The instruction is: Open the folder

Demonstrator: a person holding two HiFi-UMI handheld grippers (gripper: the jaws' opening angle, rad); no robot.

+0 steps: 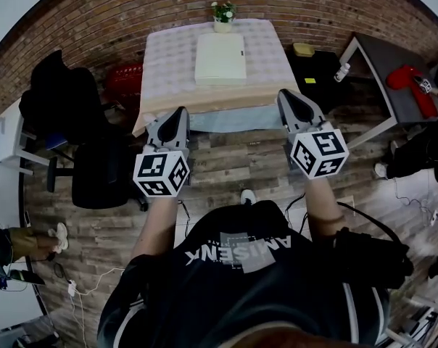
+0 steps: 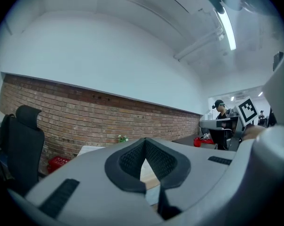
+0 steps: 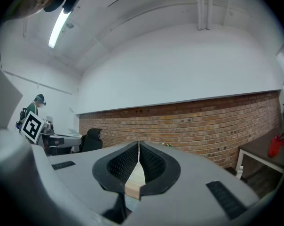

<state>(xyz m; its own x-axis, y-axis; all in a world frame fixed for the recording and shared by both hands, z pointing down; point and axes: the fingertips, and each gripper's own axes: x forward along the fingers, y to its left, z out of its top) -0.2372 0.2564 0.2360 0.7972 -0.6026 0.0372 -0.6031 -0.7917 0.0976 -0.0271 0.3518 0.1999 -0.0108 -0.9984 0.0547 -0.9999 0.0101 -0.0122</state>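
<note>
— How many tools is the person in the dark printed T-shirt [image 1: 241,281] holding?

— Two. The left grey two-jaw gripper [image 1: 180,114] and the right grey two-jaw gripper [image 1: 287,97], one in each hand, both held level and aimed at the table. Each carries one cube of black-and-white square markers, so two cubes in all.

— Open or closed?

— Both closed and empty. On the left gripper the black ribbed pads [image 2: 132,158] meet at their tips with nothing caught between them. On the right, the ribbed pads [image 3: 122,164] stand together the same way, with only a hairline slit between them.

— And the folder?

— One cream rectangular folder [image 1: 220,58], shut and lying flat near the middle of the small table with the pale checked cloth [image 1: 271,67]. It lies well ahead of both grippers, roughly between their lines of aim, and neither touches it.

— Anything else on that table?

— One small white pot [image 1: 222,25] at the far edge, just beyond the folder, near the red brick wall [image 1: 132,13]. It holds a little cluster of white flowers and green leaves.

— Other containers?

— One red plastic basket [image 1: 125,82] on the wooden floor to the left of the table. What is in it I cannot tell.

— Furniture?

— One black office chair [image 1: 99,176] to the left, and one dark-topped side table [image 1: 389,64] to the right with a red object [image 1: 406,78] lying on it.
</note>
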